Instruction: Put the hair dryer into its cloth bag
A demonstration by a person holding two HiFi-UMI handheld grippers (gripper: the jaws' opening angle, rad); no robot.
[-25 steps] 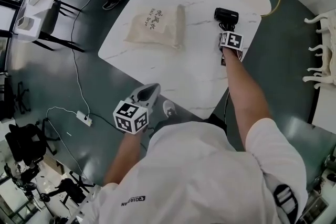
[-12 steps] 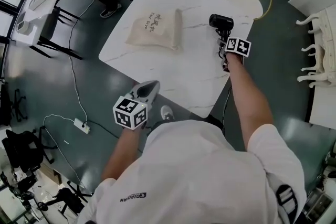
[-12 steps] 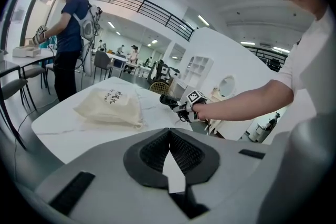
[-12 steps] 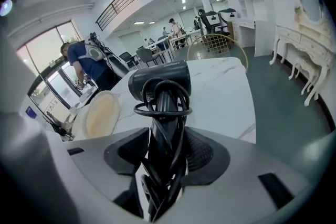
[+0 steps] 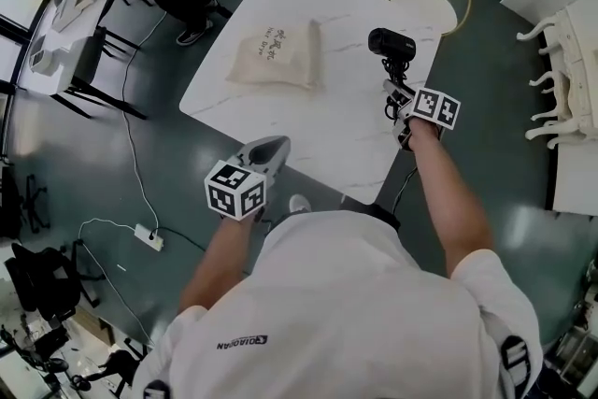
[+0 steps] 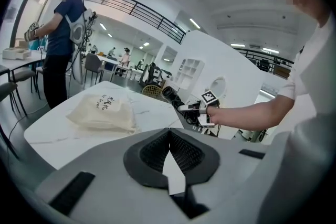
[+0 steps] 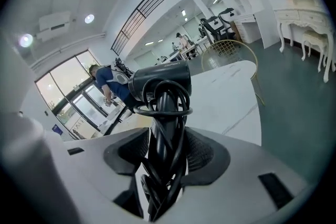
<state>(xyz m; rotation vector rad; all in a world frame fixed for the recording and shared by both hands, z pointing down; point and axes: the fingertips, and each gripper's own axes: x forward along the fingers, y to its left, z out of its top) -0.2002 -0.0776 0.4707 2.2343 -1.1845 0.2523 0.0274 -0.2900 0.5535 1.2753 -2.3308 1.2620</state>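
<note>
Hair dryer (image 7: 157,81) clamped in right hand-held gripper (image 7: 163,155) — grip unclear from head view.

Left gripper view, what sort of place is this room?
Likely a large open hall used as a workspace or showroom: a mezzanine railing runs under a high ceiling, white shelves stand at the back, and another person works nearby.
</note>
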